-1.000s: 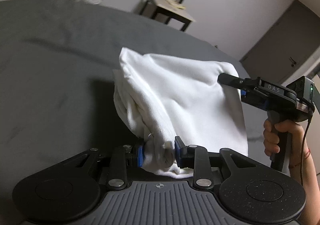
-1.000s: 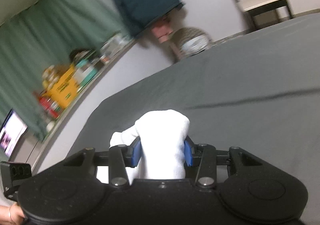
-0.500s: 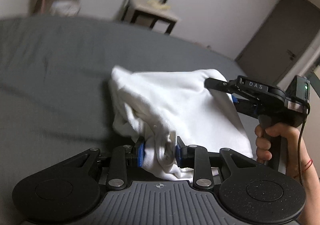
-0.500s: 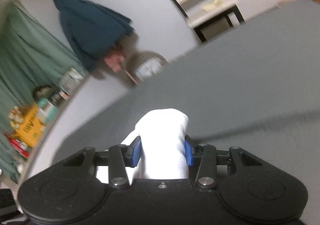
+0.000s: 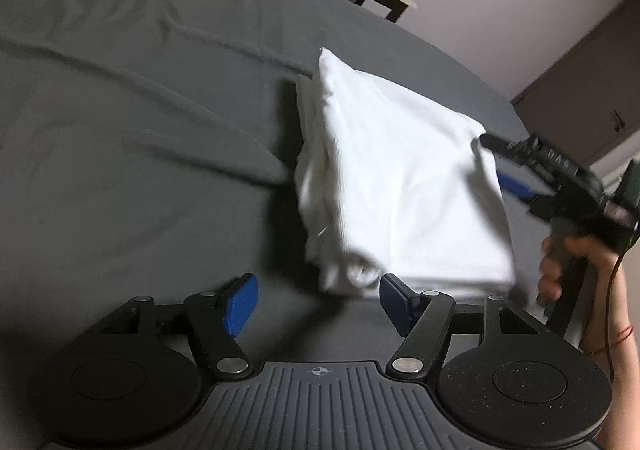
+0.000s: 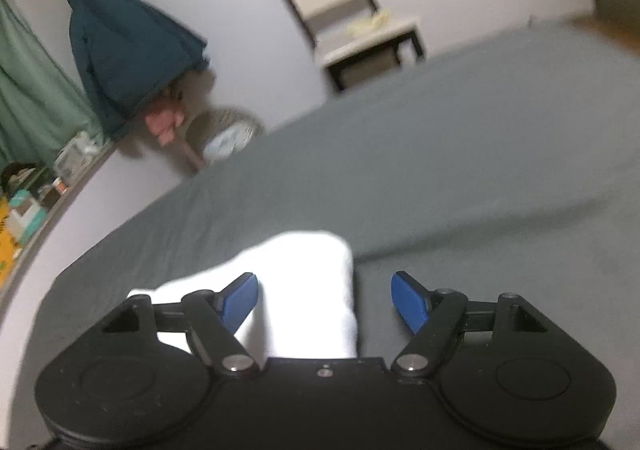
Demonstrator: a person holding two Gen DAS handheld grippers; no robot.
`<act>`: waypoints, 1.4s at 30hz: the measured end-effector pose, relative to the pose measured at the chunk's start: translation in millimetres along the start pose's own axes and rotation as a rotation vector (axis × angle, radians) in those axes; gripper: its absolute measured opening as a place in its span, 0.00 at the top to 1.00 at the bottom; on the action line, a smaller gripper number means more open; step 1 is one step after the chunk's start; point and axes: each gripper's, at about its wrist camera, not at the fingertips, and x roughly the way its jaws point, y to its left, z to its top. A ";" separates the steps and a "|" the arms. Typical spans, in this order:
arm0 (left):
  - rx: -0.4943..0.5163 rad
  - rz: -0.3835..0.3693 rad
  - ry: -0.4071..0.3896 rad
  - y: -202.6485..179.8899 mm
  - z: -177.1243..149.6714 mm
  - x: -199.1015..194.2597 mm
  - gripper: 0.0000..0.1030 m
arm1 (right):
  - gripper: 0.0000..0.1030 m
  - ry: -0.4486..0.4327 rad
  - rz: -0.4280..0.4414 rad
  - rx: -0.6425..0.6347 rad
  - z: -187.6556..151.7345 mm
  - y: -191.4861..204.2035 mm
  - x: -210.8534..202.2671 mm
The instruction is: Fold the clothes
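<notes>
White cloth, the folded garment (image 5: 400, 186), lies on the grey bed (image 5: 120, 130) just ahead of the left gripper (image 5: 318, 296) and between the right gripper's (image 6: 324, 298) spread fingers — both stand apart, gripping nothing. Seemingly a fold just laid down — whether another fold follows is unclear.

No readable text is showing in either view. Pale marks are sitting on top of the right tool's (image 5: 505, 166) black body in the left wrist view, but blur is smearing them past reading. Far to the left of the right tool, yellow packaging (image 6: 5, 238) is carrying print too small to make out.
</notes>
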 end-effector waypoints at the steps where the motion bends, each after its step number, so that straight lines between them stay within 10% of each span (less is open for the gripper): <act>1: 0.011 -0.007 -0.011 0.6 -3.1 -7.7 0.35 | 0.27 -0.038 -0.007 -0.016 -2.5 5.1 -10.0; 7: 0.078 -0.071 -0.110 -3.1 -14.3 -57.4 0.34 | 0.00 -0.233 -0.014 -0.061 -22.0 43.1 -72.6; 20: 0.307 -0.155 -0.299 -28.8 -33.1 -147.6 0.16 | 0.00 -0.289 -0.178 -0.279 -89.7 137.9 -163.2; 33: 0.436 0.033 -0.374 -46.9 -64.4 -228.2 0.16 | 0.00 -0.078 -0.271 -0.427 -109.0 180.9 -214.4; 42: 0.361 0.172 -0.530 -47.6 -75.6 -262.4 0.00 | 0.00 -0.201 -0.316 -0.410 -113.5 198.7 -242.0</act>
